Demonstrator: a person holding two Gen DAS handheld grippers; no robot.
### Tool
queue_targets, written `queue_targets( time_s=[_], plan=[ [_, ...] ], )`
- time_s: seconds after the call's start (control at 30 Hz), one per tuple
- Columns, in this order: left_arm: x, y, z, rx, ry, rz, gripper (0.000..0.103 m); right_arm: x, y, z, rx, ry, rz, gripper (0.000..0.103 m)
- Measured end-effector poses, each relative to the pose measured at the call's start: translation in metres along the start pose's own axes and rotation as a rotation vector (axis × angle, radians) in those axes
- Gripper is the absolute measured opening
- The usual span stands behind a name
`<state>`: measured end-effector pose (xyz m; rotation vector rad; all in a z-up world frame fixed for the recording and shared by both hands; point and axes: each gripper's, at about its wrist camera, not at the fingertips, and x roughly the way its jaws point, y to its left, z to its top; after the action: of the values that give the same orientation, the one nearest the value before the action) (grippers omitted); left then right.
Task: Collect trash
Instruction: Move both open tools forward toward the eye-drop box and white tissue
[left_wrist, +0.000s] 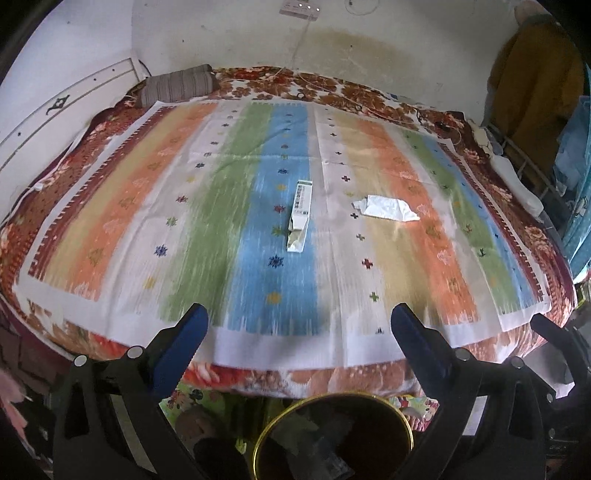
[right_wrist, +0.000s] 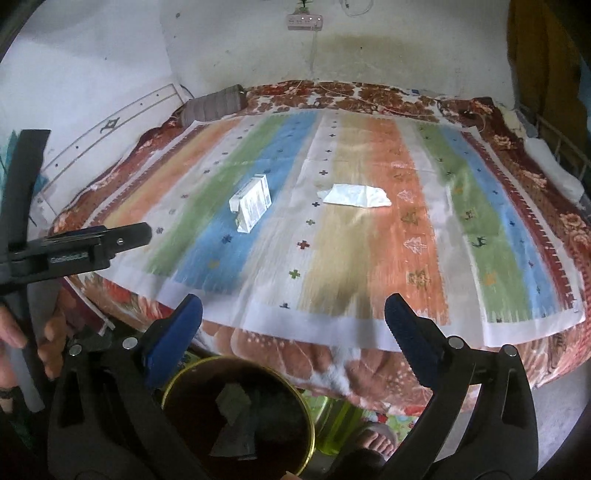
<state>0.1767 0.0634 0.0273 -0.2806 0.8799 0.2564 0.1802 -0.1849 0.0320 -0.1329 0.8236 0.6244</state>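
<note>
bin: a dark round waste bin with a brass-coloured rim sits at the bottom centre of the left wrist view, on the floor against the near edge of the bed; pale scraps lie inside it, too dim to name.
left gripper: the left gripper, black with blue pads, fills the lower part of its frame, its jaws spread wide with nothing between them, above the bin.
right gripper: the right gripper is likewise wide open and empty, bin at lower left of its frame; the left tool's black body shows at its left edge.
foot: a bare foot in a sandal shows at the bottom of the right wrist view, right of the bin.
cloth: a striped cloth of orange, green, blue and tan bands covers the floral bed.
carton: a long white torn cardboard carton with green print lies on the blue band, mid-frame.
wrapper: a crumpled white paper wrapper lies to the right of the carton, apart from it, on the pale band.
pillow: a brown striped bolster pillow rests at the upper left, at the far edge of the bed.
wall: a stained white wall with a white power strip at the top centre.
</note>
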Motion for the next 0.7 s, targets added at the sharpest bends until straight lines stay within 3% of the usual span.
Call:
queue_targets(
  time_s=[0.1, 0.23, 0.4, 0.53, 0.7],
  plan=[
    [0.013, -0.001, 0.010, 0.030, -0.018, 0.059, 0.097, 0.009, -0.003, 0.008, -0.002, 0.006, -0.010, 0.094],
    [0.033, -0.002, 0.022, 0.063, 0.007, 0.074, 0.097, 0.021, -0.014, 0.024, 0.015, -0.005, -0.018, 0.094],
    [0.054, 0.008, 0.030, -0.001, 0.061, 0.014, 0.097, 0.043, -0.030, 0.039, 0.028, 0.007, -0.033, 0.094],
    [0.076, 0.012, 0.032, 0.004, 0.095, 0.058, 0.096, 0.062, -0.043, 0.047, 0.046, 0.023, -0.029, 0.094],
    [0.091, 0.016, 0.038, -0.022, 0.102, -0.003, 0.096, 0.084, -0.052, 0.058, 0.049, 0.033, -0.038, 0.093]
  ],
)
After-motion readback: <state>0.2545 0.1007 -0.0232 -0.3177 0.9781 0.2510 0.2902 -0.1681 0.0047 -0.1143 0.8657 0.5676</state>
